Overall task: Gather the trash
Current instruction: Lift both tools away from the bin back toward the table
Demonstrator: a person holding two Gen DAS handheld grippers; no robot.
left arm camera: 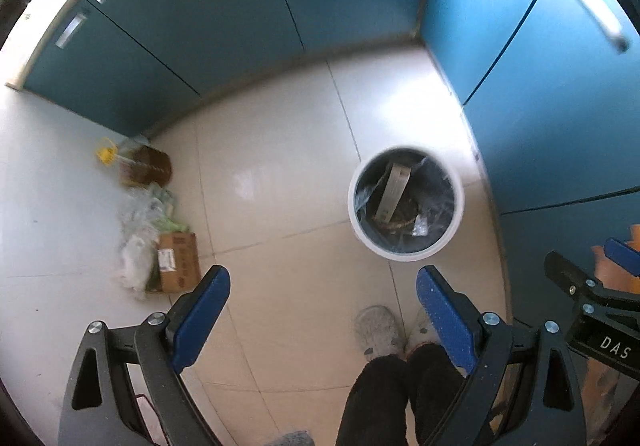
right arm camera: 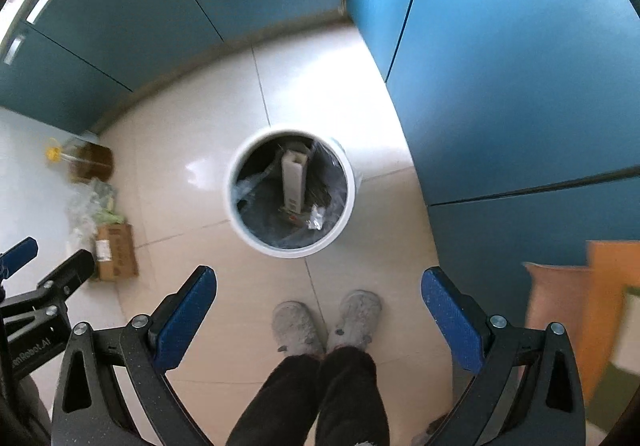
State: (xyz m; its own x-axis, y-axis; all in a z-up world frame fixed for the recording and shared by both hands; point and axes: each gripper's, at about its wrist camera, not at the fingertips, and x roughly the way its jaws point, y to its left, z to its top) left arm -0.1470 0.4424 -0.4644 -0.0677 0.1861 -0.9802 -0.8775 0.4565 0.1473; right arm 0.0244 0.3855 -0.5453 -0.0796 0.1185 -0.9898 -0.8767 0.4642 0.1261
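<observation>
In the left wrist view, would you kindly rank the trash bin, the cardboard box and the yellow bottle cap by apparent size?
1. trash bin, clearly largest.
2. cardboard box.
3. yellow bottle cap, smallest, though it lies farther from the camera.

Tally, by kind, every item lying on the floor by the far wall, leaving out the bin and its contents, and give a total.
Oil bottle: 1
Pile of clear plastic bags: 1
Cardboard box: 1
Total: 3
</observation>
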